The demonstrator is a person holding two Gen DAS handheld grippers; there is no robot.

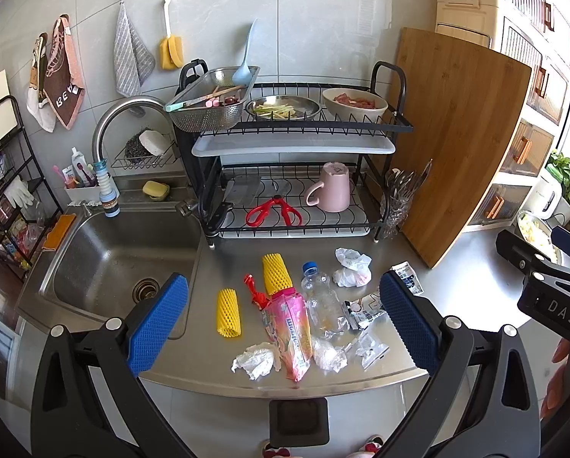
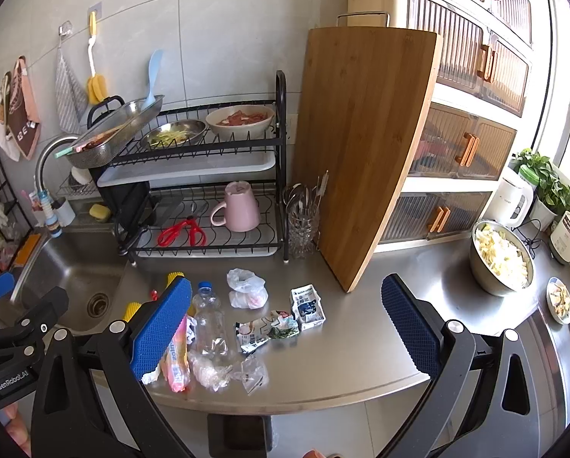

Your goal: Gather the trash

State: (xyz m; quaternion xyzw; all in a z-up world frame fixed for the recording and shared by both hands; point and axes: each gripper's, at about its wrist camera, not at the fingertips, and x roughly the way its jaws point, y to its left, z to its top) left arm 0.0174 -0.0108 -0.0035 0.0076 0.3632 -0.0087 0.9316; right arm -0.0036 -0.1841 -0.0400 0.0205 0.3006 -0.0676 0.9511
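Trash lies on the steel counter [image 1: 216, 263] before the dish rack: two yellow foam nets [image 1: 228, 312], a pink snack bag [image 1: 290, 332], a crushed clear bottle [image 1: 323, 301], a white plastic bag [image 1: 351, 267], crumpled tissue [image 1: 254, 360] and torn wrappers [image 1: 363, 313]. In the right wrist view the bottle [image 2: 208, 320], milk carton [image 2: 307, 303] and wrappers [image 2: 264, 330] show. My left gripper [image 1: 283, 324] is open above the counter's front edge, empty. My right gripper [image 2: 285, 328] is open, empty, to its right.
A sink [image 1: 105, 259] lies left of the trash. A two-tier dish rack [image 1: 296, 175] and a leaning wooden cutting board [image 1: 460, 141] stand behind. A steel bowl of cut vegetables [image 2: 500, 259], a kettle [image 2: 516, 200] and small plates [image 2: 559, 303] sit at the right.
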